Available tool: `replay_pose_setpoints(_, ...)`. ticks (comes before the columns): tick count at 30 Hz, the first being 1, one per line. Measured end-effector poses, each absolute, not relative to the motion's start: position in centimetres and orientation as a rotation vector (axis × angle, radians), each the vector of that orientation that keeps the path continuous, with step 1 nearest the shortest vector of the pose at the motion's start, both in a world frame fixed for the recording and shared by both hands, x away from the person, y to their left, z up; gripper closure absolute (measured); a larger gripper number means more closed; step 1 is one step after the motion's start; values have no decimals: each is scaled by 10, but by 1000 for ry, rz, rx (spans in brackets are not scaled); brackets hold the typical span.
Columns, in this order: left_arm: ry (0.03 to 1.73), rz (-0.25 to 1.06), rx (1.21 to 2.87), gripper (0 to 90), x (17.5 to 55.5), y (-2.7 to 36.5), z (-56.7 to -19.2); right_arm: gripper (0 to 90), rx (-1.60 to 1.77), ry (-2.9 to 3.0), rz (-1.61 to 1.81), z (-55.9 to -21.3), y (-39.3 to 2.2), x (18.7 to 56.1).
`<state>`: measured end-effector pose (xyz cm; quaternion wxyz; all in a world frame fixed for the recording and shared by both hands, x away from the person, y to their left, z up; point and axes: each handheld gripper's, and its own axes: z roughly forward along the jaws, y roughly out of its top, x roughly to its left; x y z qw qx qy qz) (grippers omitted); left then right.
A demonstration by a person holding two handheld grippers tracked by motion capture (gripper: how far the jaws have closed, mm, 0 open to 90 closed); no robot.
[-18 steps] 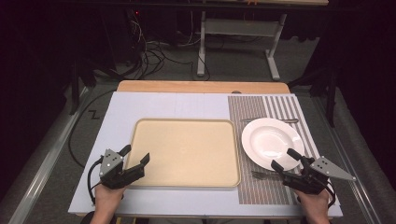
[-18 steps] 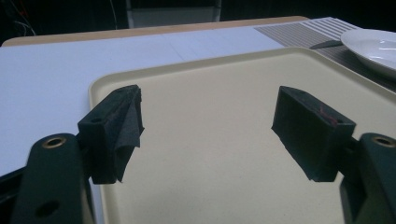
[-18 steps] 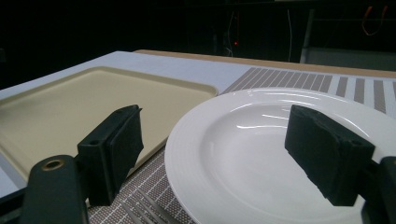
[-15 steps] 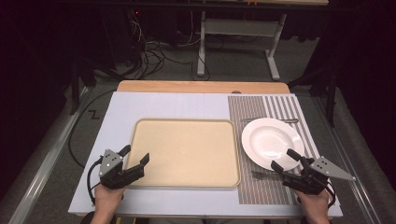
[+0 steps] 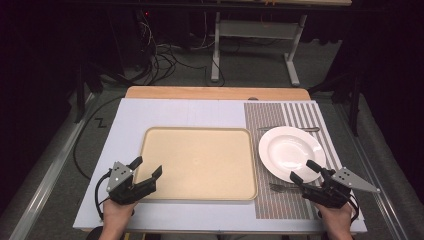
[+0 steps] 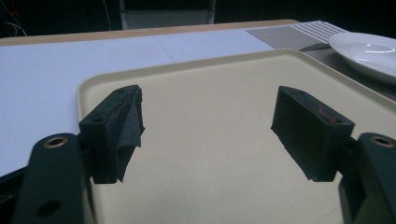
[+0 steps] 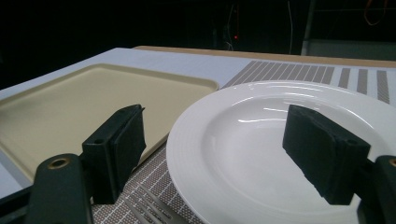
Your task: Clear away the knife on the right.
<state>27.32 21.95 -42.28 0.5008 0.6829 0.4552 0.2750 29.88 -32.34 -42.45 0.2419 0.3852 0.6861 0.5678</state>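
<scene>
Holding both grippers low in frame, I keep left gripper jaws wide over the tray, right gripper jaws wide at the plate.

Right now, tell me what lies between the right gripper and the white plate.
In the high view, a fork lies on the striped mat just left of the right gripper; the white plate starts right beyond its open jaws.

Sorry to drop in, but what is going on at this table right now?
A person holds a gripper in each hand at the near edge. The right gripper hovers open by the white plate, with a fork on the striped mat just below it. The left gripper is open over the near left corner of the beige tray. Nothing is gripped.
</scene>
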Motion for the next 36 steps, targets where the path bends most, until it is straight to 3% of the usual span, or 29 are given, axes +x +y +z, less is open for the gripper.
replay_pose_setpoints(36, 1141, 641, 1601, 261, 276, 225, -425, 244, 985, 1794, 1570, -415, -311, 305)
